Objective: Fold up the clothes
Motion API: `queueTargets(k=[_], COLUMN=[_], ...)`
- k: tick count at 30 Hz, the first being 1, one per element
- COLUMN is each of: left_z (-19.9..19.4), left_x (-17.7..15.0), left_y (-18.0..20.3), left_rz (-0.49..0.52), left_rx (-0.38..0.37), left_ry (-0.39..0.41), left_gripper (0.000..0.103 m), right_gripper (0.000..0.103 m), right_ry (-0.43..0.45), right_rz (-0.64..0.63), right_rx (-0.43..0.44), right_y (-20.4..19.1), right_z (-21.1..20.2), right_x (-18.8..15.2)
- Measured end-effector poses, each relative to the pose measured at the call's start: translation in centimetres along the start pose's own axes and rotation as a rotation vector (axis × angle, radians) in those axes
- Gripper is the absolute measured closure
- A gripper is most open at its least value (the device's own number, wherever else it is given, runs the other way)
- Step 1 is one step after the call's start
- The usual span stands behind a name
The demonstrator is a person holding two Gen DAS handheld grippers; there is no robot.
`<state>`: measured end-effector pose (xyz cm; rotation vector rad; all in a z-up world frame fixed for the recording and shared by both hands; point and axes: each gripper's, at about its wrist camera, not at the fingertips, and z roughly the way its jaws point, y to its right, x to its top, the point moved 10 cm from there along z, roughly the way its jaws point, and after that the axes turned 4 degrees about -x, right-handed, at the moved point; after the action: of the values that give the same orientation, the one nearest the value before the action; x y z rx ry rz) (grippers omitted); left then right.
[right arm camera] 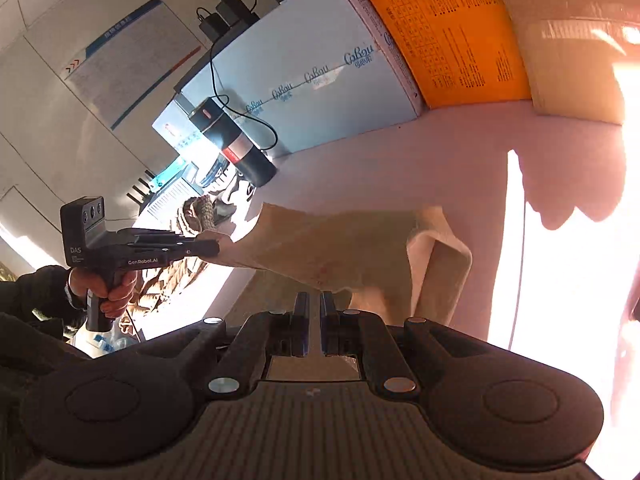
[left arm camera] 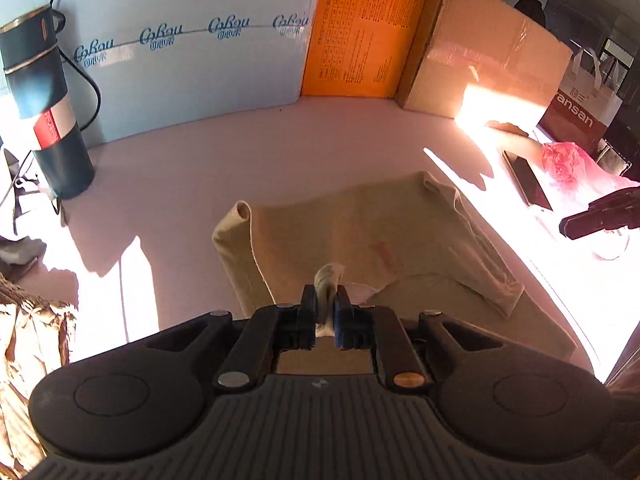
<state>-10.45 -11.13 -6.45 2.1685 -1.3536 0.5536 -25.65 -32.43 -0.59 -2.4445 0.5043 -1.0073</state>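
A beige garment [left arm camera: 360,232] lies partly on the pinkish table [left arm camera: 240,152], its far edge doubled over. My left gripper [left arm camera: 324,300] is shut on a bunched piece of its near edge. The right wrist view shows that gripper [right arm camera: 212,249] in a person's hand, pinching a corner of the garment [right arm camera: 340,240]. From there a taut cloth edge runs down to my right gripper [right arm camera: 314,300], which is shut on the cloth, and a sleeve droops to its right. In the left wrist view the right gripper [left arm camera: 568,226] pokes in at the sunlit right edge, its grip hidden by glare.
A dark flask [left arm camera: 44,120] stands at the back left. A light blue carton [left arm camera: 192,60], an orange box [left arm camera: 360,28] and a cardboard box [left arm camera: 480,60] wall off the back. A phone [left arm camera: 528,184] and a pink plastic bag [left arm camera: 568,160] lie in harsh sunlight at right.
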Motion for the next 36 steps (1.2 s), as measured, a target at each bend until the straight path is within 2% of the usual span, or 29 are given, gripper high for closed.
queueTargets(k=[2,3,4,5,6,7,8,9,13,14,15,17,20,23,29,31,32,33,34,36], left_z=[1.7,2.3,2.4,2.4,2.0,1.4,0.8,0.3,-1.7,-1.9,-2.1,-2.4,-2.5,-1.5,3.5,5.1,6.1,6.9,7.8,9.2], left_x=[-2.7,-3.8,-4.3,-4.7,-4.8,-4.9,-4.6,-4.3,-2.9,-2.4,-2.0,-1.4,-0.5,1.0,5.5,6.7,7.1,7.2,7.3,7.3], left_y=[0.2,0.3,0.3,0.3,0.1,0.0,-0.3,-0.9,-3.1,-3.5,-3.8,-4.1,-4.0,-3.1,-2.0,-1.8,-1.9,-2.2,-2.7,-4.4], left_rz=[0.014,0.022,0.031,0.041,0.045,0.049,0.049,0.045,0.017,0.007,-0.004,-0.004,0.01,0.019,0.029,0.021,0.02,0.023,0.034,0.07], left_rx=[0.046,0.076,0.103,0.128,0.151,0.174,0.199,0.221,0.303,0.306,0.308,0.316,0.321,0.28,0.238,0.212,0.21,0.22,0.251,0.357], left_ry=[-0.076,-0.106,-0.108,-0.106,-0.091,-0.073,-0.05,-0.037,0.013,0.024,0.035,0.044,0.066,0.09,0.115,0.103,0.081,0.059,0.031,-0.013], left_gripper=[0.088,0.077,0.064,0.058,0.045,0.032,0.027,0.022,0.022,0.022,0.021,0.021,0.021,0.021,0.02,0.02,0.02,0.02,0.02,0.02], right_gripper=[0.098,0.097,0.095,0.093,0.089,0.083,0.064,0.05,0.049,0.047,0.04,0.038,0.038,0.038,0.04,0.063,0.087,0.095,0.095,0.096], right_ry=[-0.059,-0.09,-0.11,-0.117,-0.113,-0.096,-0.074,-0.048,0.058,0.075,0.084,0.093,0.116,0.123,0.208,0.248,0.265,0.279,0.288,0.278], right_rz=[0.001,-0.005,-0.02,-0.04,-0.052,-0.064,-0.079,-0.103,-0.192,-0.201,-0.206,-0.197,-0.091,0.026,0.123,0.241,0.287,0.345,0.395,0.373], right_rx=[-0.034,-0.058,-0.094,-0.121,-0.129,-0.131,-0.133,-0.14,-0.19,-0.213,-0.239,-0.275,-0.237,-0.169,-0.197,-0.24,-0.286,-0.304,-0.292,-0.312], right_y=[0.6,0.9,1.1,1.2,1.0,0.8,0.4,0.1,-0.5,0.0,0.7,2.1,4.5,5.8,8.5,11.0,12.3,13.6,14.5,14.7], right_z=[1.3,1.9,2.3,2.6,2.5,2.4,2.1,2.0,2.5,3.1,4.0,5.9,8.8,11.0,12.2,11.5,11.0,10.5,10.2,9.8], right_x=[-3.2,-4.5,-5.5,-6.1,-6.2,-6.1,-5.8,-5.1,-1.2,-0.1,0.8,2.0,3.7,4.9,6.4,7.0,7.2,7.3,7.2,7.1])
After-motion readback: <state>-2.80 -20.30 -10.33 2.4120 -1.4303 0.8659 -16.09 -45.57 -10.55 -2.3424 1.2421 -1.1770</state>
